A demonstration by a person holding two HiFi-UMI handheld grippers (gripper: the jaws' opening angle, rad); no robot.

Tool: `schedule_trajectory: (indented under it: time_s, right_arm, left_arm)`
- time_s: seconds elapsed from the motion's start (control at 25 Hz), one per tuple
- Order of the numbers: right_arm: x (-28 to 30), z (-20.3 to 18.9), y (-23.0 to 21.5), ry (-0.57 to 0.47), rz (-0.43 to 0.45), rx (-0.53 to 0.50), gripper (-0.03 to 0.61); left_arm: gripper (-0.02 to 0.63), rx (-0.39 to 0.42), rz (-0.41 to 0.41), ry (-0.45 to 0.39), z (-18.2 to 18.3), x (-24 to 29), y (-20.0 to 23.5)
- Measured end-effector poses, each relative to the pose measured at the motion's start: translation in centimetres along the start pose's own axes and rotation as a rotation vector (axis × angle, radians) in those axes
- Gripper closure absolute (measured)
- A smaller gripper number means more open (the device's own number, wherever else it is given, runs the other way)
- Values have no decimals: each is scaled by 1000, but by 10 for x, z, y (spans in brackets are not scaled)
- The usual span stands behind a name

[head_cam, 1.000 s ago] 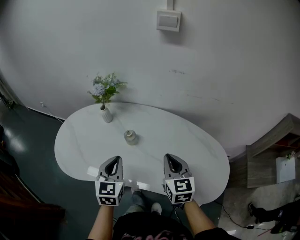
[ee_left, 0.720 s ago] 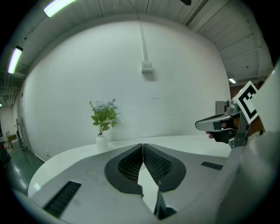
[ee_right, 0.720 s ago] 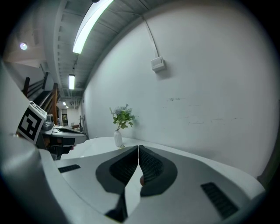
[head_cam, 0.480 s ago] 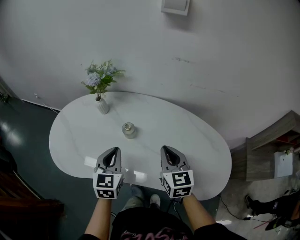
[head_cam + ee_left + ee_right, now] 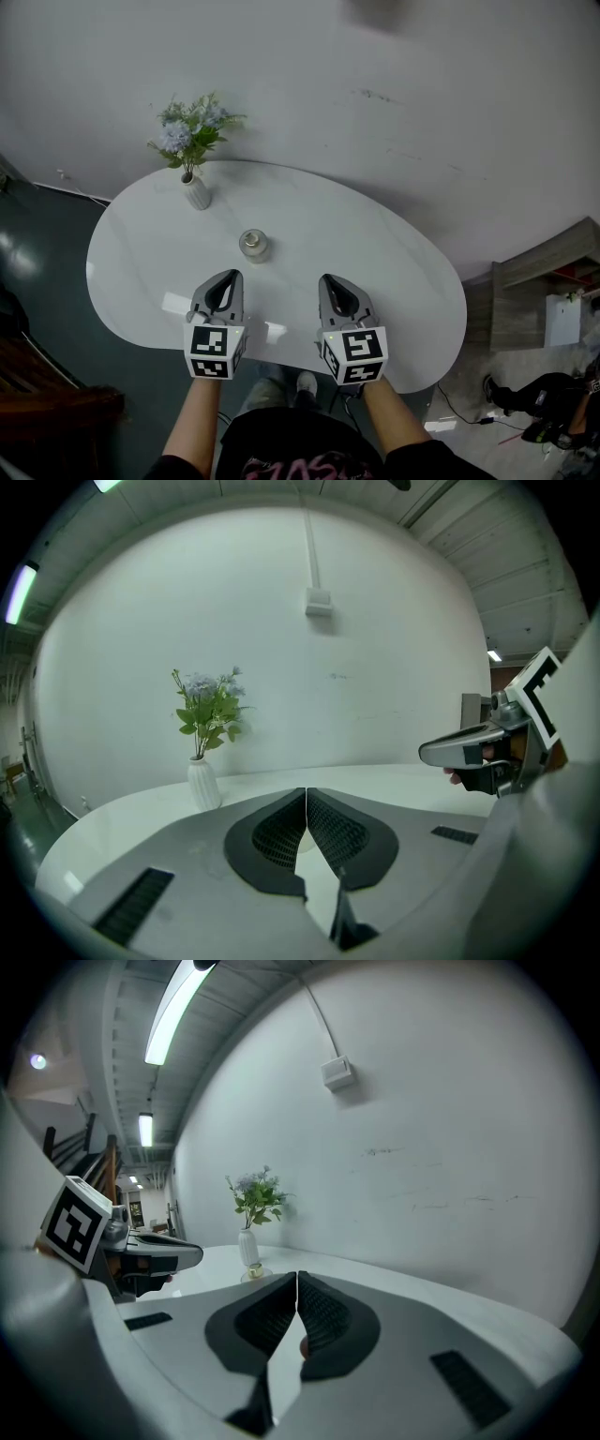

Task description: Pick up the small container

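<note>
A small round glass container (image 5: 253, 245) with a metal lid stands near the middle of the white oval table (image 5: 394, 281); in the right gripper view the container (image 5: 255, 1271) shows beside the vase. My left gripper (image 5: 225, 278) hovers over the table's near edge, just short of the container, with its jaws shut and empty. The right gripper (image 5: 334, 283) is held level with it, to the right, jaws also shut on nothing. In the left gripper view my closed left gripper (image 5: 306, 791) hides the container. The right gripper view shows the right gripper (image 5: 297, 1276) with its tips touching.
A white ribbed vase (image 5: 196, 190) with blue flowers and green leaves stands at the table's far left, by the white wall. A wooden cabinet (image 5: 548, 300) stands to the right. Dark floor surrounds the table on the left.
The head view has shifted, so the table and vase sit higher and further left in the picture. Both grippers stay side by side at the near edge, still shut.
</note>
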State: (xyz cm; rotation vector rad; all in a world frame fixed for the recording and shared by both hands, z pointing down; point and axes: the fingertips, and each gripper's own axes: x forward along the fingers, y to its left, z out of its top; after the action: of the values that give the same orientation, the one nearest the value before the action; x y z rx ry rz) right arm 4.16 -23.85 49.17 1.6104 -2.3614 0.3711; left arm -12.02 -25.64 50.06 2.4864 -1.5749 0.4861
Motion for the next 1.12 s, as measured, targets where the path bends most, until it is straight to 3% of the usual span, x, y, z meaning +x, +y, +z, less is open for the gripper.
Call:
schedule_trajectory:
  time_s: [0.92,1.04,1.12]
  right_arm:
    - [36,-21,0,50,2,26,511]
    - [40,-22,0,52,1,22,511]
    - [42,-22,-2,53,-2,27,512]
  left_arm:
    - [597,-18,-45,44,-25,46,6]
    - [531,-23,-60,49,-27,52,5]
    - [525,-18,-63,51,-28,56,5]
